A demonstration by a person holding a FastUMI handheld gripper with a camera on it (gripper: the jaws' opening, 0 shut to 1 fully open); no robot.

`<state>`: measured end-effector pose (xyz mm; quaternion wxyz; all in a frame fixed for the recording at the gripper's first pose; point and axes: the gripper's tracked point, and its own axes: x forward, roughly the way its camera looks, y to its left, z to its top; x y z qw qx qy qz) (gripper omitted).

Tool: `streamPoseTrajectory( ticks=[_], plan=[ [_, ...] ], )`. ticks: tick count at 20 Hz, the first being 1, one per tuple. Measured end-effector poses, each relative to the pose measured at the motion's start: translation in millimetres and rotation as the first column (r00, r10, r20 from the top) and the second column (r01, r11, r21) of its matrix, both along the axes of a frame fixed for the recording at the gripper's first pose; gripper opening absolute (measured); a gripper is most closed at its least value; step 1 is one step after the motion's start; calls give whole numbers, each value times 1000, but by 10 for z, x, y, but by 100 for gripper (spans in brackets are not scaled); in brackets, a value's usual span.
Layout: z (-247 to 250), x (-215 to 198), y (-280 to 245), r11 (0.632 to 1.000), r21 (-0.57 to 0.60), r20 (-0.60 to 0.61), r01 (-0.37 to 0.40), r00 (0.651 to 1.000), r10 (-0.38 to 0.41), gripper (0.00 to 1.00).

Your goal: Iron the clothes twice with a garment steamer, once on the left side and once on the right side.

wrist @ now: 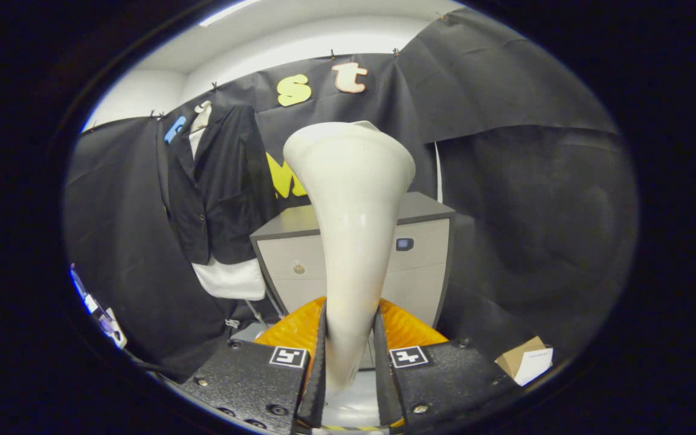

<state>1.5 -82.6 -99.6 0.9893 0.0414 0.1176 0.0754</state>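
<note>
The garment steamer [351,199] is a plain glossy cream-white, widening to its head at 12 o'clock from the gripper [351,356], whose two fingers press its narrow handle on either side. At 10 o'clock hangs a black jacket [218,181] over a white shirt [230,279], the white showing at collar and hem. Behind the steamer stands a cabinet [420,241] with pale beige drawer fronts and a dark grey top and frame. At 4 o'clock lies a small brown cardboard box [526,359] with a white face
</note>
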Motion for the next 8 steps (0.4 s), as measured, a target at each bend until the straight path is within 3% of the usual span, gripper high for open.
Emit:
streamPoseTrajectory(
  ticks=[8],
  plan=[
    [71,-49,83,1000,-9,31,-13,999,14,37]
  ],
)
